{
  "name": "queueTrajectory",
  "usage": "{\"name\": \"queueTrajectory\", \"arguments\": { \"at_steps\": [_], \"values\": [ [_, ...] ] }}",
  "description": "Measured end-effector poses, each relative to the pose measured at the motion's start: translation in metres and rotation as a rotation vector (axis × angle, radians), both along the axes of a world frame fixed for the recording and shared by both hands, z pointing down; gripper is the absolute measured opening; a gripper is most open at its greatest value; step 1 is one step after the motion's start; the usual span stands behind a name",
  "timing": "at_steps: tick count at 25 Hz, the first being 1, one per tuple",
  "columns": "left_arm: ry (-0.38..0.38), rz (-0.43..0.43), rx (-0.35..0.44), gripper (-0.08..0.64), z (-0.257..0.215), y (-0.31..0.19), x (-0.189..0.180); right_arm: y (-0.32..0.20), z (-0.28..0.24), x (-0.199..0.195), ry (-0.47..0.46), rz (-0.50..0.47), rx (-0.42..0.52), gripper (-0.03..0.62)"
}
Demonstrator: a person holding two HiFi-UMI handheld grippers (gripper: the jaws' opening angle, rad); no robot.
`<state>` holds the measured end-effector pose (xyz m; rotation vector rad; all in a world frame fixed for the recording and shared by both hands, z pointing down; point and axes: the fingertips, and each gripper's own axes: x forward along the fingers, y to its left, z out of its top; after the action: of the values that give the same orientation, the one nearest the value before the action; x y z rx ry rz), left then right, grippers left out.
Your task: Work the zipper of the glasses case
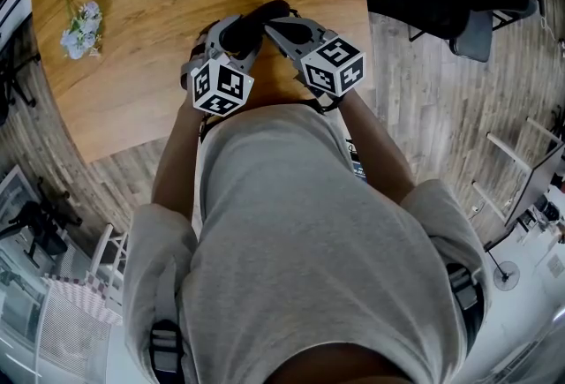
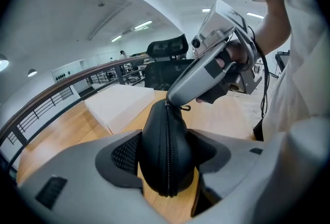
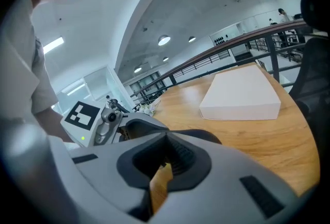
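Zipper job, mid-grip: the left gripper stands clamped on the black case, one pad on each broad side, holding it over the near edge of the table, close to the person's body. The right gripper has its jaws tight together at the case's far end, where the pull pokes out beside the tips; whether they actually pinch it is not plain.

The case sits on edge, and its zipper runs up the middle toward the left gripper's camera. Its long axis runs away from the left gripper, in line with the jaws, and the far, narrower end points at the right gripper.

Done well, the step likely needs the left grip held firm and steady, without crushing the shell. The right tips should take a sure hold of the pull and draw it along the curve of the seam, not straight outward, so the slider does not jam or slip free.
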<state>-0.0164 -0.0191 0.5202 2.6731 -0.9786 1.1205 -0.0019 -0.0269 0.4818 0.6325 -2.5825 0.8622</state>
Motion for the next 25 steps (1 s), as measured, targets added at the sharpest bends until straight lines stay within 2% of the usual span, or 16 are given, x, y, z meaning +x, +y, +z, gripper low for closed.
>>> {"name": "queueTrajectory", "arguments": {
  "at_steps": [3,7,11,15,18,21,25],
  "values": [
    [0.048,0.003,0.035,0.273,-0.008,-0.002,0.002,-0.002,-0.009,0.002,-0.074,0.013,-0.033,0.025],
    [0.088,-0.007,0.082,0.275,-0.013,-0.003,0.0,-0.002,-0.017,0.003,-0.09,0.007,-0.029,0.025],
    [0.135,-0.007,0.064,0.294,-0.011,0.001,-0.003,-0.003,-0.026,0.007,-0.115,0.009,-0.031,0.025],
    [0.142,0.02,0.077,0.295,-0.013,0.006,-0.002,-0.006,-0.028,0.011,-0.133,0.019,-0.047,0.025],
    [0.184,0.015,0.094,0.289,-0.024,0.006,-0.004,-0.008,-0.024,0.016,-0.132,0.038,-0.065,0.025],
    [0.229,-0.003,0.072,0.284,-0.033,0.007,-0.003,-0.009,-0.019,0.018,-0.104,0.042,-0.058,0.025],
    [0.195,-0.041,0.055,0.28,-0.031,0.006,-0.005,-0.009,-0.01,0.015,-0.047,0.039,-0.03,0.025]
  ]
}}
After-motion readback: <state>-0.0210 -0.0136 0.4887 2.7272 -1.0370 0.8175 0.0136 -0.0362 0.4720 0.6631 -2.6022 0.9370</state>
